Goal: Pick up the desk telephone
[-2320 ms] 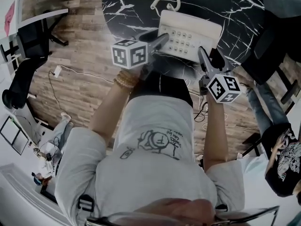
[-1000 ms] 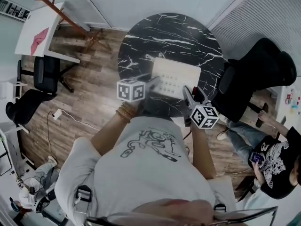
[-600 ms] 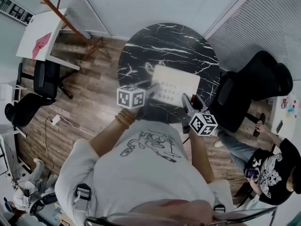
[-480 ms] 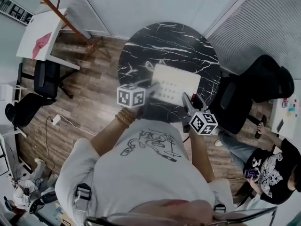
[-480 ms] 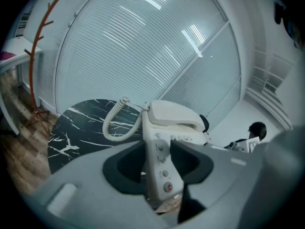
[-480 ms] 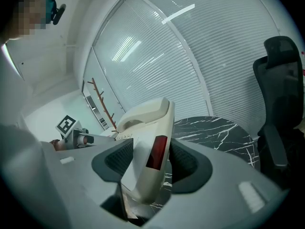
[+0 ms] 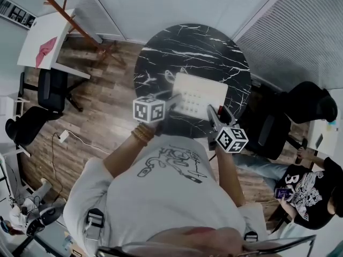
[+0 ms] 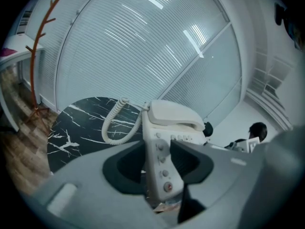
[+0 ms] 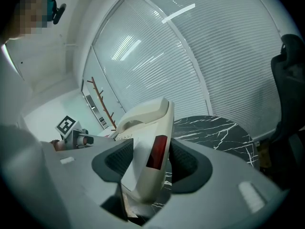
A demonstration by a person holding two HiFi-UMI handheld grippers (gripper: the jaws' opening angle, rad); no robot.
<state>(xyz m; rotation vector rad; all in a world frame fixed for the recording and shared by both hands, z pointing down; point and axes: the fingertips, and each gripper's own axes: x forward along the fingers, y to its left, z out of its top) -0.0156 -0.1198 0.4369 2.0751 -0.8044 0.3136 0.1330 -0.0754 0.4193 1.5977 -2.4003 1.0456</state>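
Observation:
The cream desk telephone (image 7: pixel 199 95) hangs above the round black marble table (image 7: pixel 214 52), held from both sides. My left gripper (image 7: pixel 174 99) is shut on its left edge; in the left gripper view the button strip (image 8: pixel 162 161) sits pinched between the dark pads. My right gripper (image 7: pixel 214 115) is shut on the telephone's right edge (image 9: pixel 151 151), with the jaws pressed on it. The handset (image 8: pixel 174 116) rests in its cradle. The coiled cord (image 8: pixel 112 125) loops down over the table (image 8: pixel 81 123).
A black office chair (image 7: pixel 305 100) and a seated person (image 7: pixel 308 191) are at the right of the table. To the left stand a wooden coat stand (image 7: pixel 69 20), a white desk (image 7: pixel 45 42) and dark chairs (image 7: pixel 48 87). Blinds cover the walls behind.
Since the earliest frame the table has dropped far away in the head view. Over the last second both grippers and the telephone keep still; the black chair and seated person at right shifted.

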